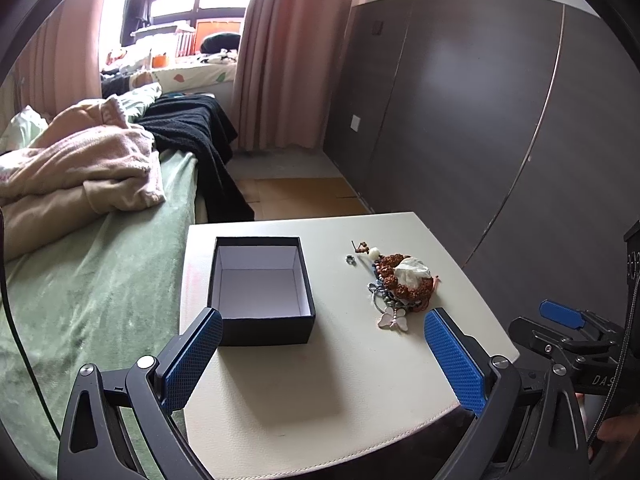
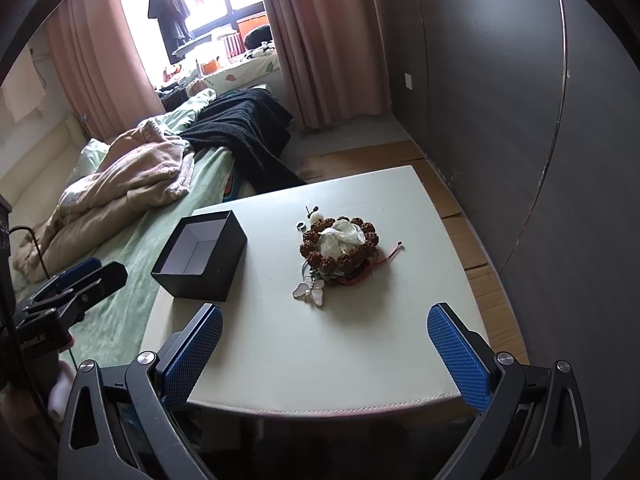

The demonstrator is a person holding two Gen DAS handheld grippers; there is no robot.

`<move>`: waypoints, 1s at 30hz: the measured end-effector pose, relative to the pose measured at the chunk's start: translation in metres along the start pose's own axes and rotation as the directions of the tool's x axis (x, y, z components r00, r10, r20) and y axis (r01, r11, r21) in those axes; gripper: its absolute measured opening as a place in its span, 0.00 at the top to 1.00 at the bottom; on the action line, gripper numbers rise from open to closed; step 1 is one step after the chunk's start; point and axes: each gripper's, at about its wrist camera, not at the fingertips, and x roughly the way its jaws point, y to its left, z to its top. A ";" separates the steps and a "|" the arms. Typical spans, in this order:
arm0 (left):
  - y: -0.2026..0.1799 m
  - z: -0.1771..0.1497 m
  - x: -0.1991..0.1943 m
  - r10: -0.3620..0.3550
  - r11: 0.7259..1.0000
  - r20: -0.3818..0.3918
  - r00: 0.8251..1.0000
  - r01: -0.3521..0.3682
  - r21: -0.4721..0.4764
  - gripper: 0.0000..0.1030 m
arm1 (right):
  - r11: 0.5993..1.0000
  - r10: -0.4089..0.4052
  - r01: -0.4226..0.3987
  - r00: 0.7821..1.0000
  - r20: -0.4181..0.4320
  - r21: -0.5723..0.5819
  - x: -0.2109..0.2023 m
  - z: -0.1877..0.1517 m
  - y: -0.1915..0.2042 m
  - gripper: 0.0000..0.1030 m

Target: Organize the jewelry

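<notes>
An open black box [image 1: 261,288] with a white, empty inside stands on the left half of a small white table [image 1: 320,392]; it also shows in the right wrist view [image 2: 200,260]. A heap of jewelry [image 1: 404,280] lies to its right: a brown bead bracelet [image 2: 340,246] around a pale crumpled piece, a pink butterfly pendant [image 2: 310,292], a small ring [image 2: 301,225] and a red cord. My left gripper [image 1: 322,356] is open and empty, low over the table's near part. My right gripper [image 2: 324,354] is open and empty near the table's front edge.
A bed [image 1: 88,280] with a green cover, pink blankets [image 1: 80,168] and black cloth [image 1: 192,128] runs along the table's left side. A dark panelled wall [image 1: 500,120] stands to the right. Cardboard sheets [image 2: 472,240] lie on the floor beyond.
</notes>
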 end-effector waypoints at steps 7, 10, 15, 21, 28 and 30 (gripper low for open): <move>0.002 0.001 -0.002 -0.003 1.000 0.006 1.000 0.003 -0.002 0.02 | 1.000 -0.002 0.002 1.000 -0.002 -0.001 0.001 0.000 0.001 0.00; 0.002 0.001 -0.003 -0.004 1.000 0.005 1.000 0.004 -0.002 0.02 | 1.000 -0.001 0.001 1.000 -0.002 0.003 0.002 0.000 0.002 0.00; 0.002 0.001 -0.003 -0.006 1.000 0.006 1.000 0.006 -0.002 0.02 | 1.000 0.000 0.000 1.000 -0.004 -0.001 0.002 0.000 0.002 0.00; 0.001 0.001 -0.002 -0.008 1.000 0.004 1.000 0.008 -0.002 0.02 | 1.000 0.000 0.000 1.000 -0.005 0.002 0.002 0.000 0.003 0.00; 0.001 0.001 -0.002 -0.008 1.000 0.002 1.000 0.008 0.001 0.02 | 1.000 -0.001 0.001 1.000 -0.008 0.007 0.003 0.001 0.001 0.00; 0.000 0.001 -0.003 -0.004 1.000 0.007 1.000 0.004 0.008 0.02 | 1.000 -0.004 0.004 1.000 -0.010 0.005 0.004 0.001 0.001 0.00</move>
